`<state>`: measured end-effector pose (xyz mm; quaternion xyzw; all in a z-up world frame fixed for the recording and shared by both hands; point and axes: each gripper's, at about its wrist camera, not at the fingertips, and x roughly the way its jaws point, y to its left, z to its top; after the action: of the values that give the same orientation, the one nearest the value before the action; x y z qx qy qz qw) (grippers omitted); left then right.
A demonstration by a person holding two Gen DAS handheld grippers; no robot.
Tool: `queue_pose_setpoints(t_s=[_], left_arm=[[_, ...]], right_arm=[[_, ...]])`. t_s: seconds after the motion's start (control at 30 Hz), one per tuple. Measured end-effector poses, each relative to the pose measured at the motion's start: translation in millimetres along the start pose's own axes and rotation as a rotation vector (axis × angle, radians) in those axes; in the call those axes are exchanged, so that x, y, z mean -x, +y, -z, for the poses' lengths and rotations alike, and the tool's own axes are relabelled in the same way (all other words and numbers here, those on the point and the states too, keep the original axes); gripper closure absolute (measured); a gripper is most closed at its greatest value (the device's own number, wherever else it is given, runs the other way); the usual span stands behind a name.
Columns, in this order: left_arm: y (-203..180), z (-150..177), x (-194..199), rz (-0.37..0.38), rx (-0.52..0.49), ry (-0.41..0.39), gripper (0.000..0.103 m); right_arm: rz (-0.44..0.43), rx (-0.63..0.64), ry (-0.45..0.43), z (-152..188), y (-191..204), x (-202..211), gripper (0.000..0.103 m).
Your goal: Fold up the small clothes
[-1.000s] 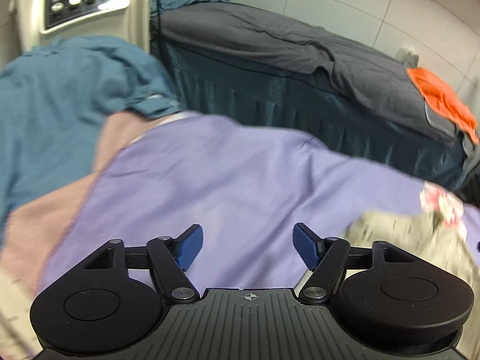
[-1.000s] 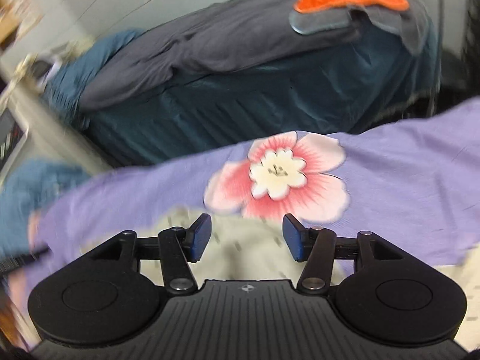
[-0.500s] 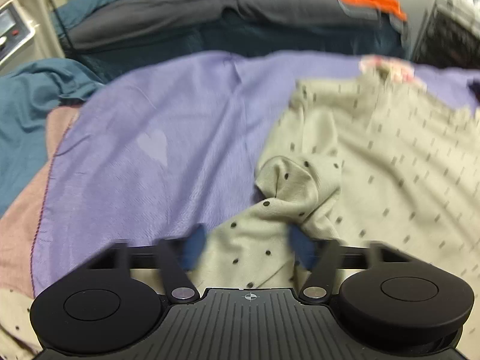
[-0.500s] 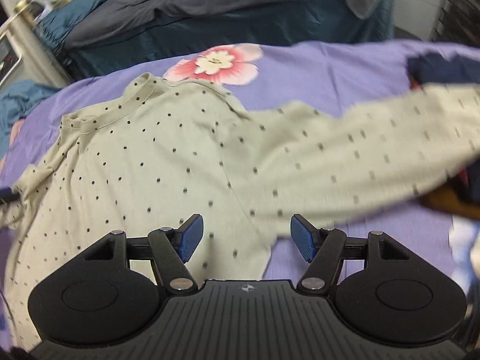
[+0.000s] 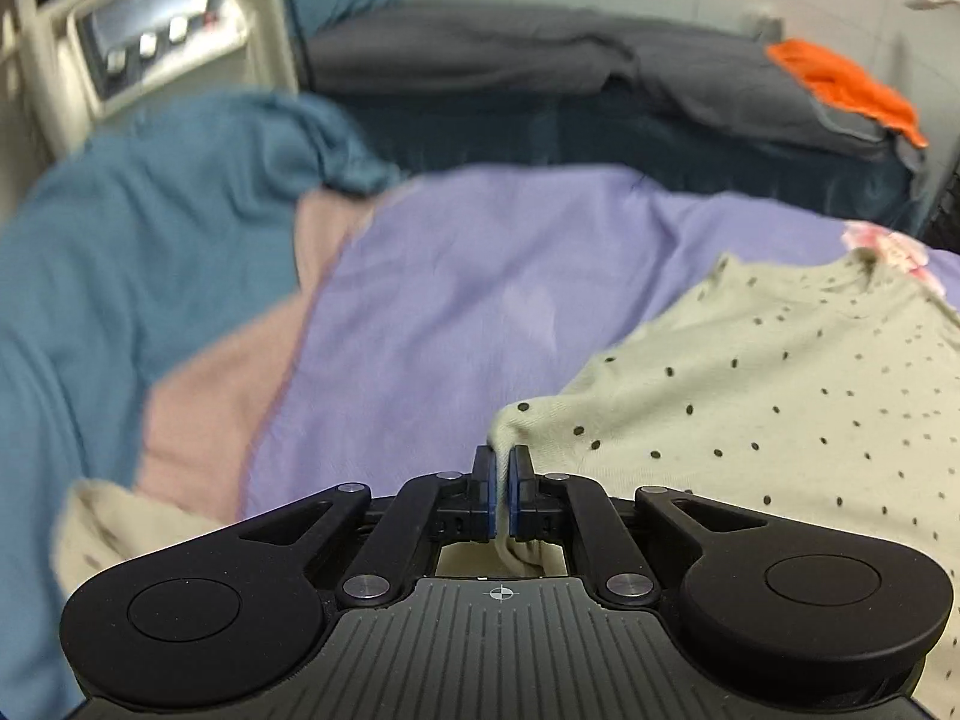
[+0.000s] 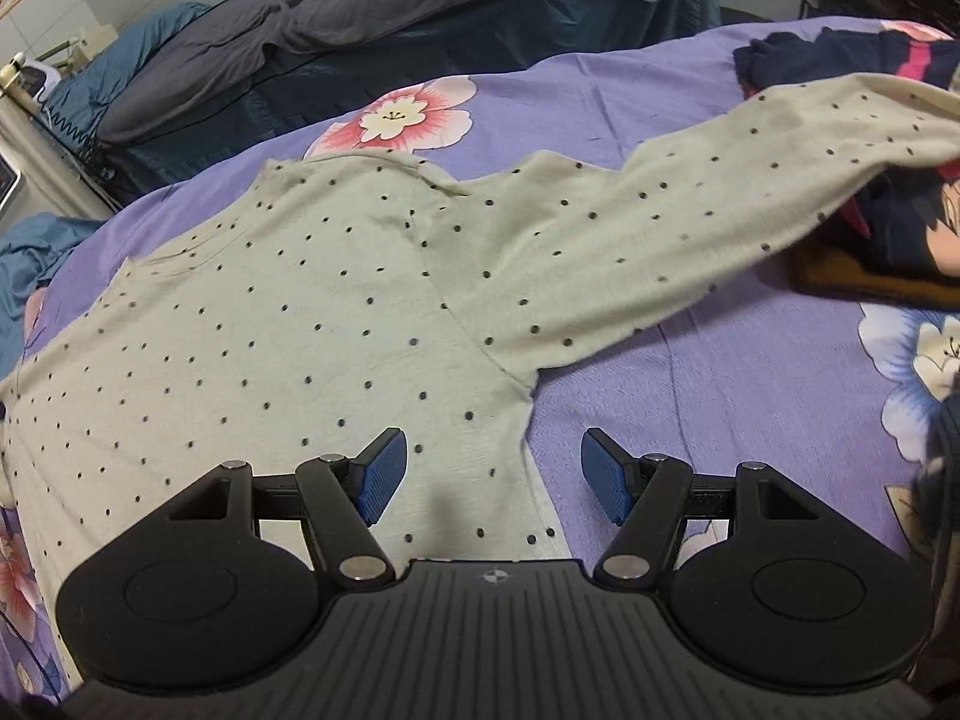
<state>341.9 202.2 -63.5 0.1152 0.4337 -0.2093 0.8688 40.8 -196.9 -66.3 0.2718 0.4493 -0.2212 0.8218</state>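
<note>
Left gripper (image 5: 502, 468) just closed, pinching a bunched edge of the dotted beige shirt (image 5: 780, 396). Right gripper (image 6: 491, 471) spread wide, just opened a touch more, nothing pinched, hovering over the shirt's side near the armpit. Only the right view shows the whole shirt flat on the purple flowered bedsheet (image 6: 720, 372), one sleeve (image 6: 750, 180) stretched onto a pile of dark clothes (image 6: 888, 240). Only the left view shows a blue blanket (image 5: 150, 228), a pink cloth (image 5: 216, 384) and a beige machine with buttons (image 5: 150, 42). Second bed behind with grey cover (image 5: 510, 54), orange cloth (image 5: 846, 84) on top.
</note>
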Motion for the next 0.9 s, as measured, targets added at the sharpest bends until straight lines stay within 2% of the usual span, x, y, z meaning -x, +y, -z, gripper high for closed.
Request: queue_pose_setpoints(t_s=[0.07, 0.1, 0.13, 0.2, 0.27, 0.3, 0.33, 0.43, 0.57, 0.73, 0.8, 0.9], left_arm=[[-6, 1, -15, -0.014, -0.009, 0.031, 0.067], [-11, 1, -21, -0.033, -0.020, 0.034, 0.054], [-14, -1, -26, -0.053, -0.029, 0.040, 0.049], [-18, -6, -29, -0.081, -0.025, 0.055, 0.031], [-19, -10, -23, -0.088, -0.014, 0.060, 0.024], [-19, -10, -15, -0.068, -0.009, 0.050, 0.004], [-19, -8, -6, -0.063, -0.006, 0.040, 0.000], [-22, 6, 28, -0.050, -0.024, -0.014, 0.000], [-27, 38, 59, -0.030, -0.049, 0.042, 0.000], [-39, 76, 79, 0.005, -0.027, 0.133, 0.000], [-51, 84, 87, 0.009, -0.010, 0.130, 0.000], [-79, 90, 94, 0.079, -0.014, 0.126, 0.000]], right_arm=[[-0.006, -0.002, 0.012, 2, -1, -3, 0.031], [-0.004, 0.005, 0.016, 4, -1, -4, 0.030], [0.003, 0.017, 0.025, 6, -1, -7, 0.030], [0.027, 0.035, 0.048, 11, 0, -13, 0.030], [0.032, 0.045, 0.043, 16, 0, -11, 0.033], [0.026, 0.058, 0.028, 18, 1, -6, 0.033], [0.017, 0.083, 0.012, 21, 3, -1, 0.032], [0.034, 0.165, 0.006, 31, 5, 9, 0.028], [0.071, 0.147, 0.053, 50, -16, 16, 0.028], [0.103, 0.122, 0.085, 71, -42, 27, 0.028], [0.100, 0.113, 0.090, 75, -48, 30, 0.028], [0.089, 0.091, 0.081, 75, -53, 35, 0.027]])
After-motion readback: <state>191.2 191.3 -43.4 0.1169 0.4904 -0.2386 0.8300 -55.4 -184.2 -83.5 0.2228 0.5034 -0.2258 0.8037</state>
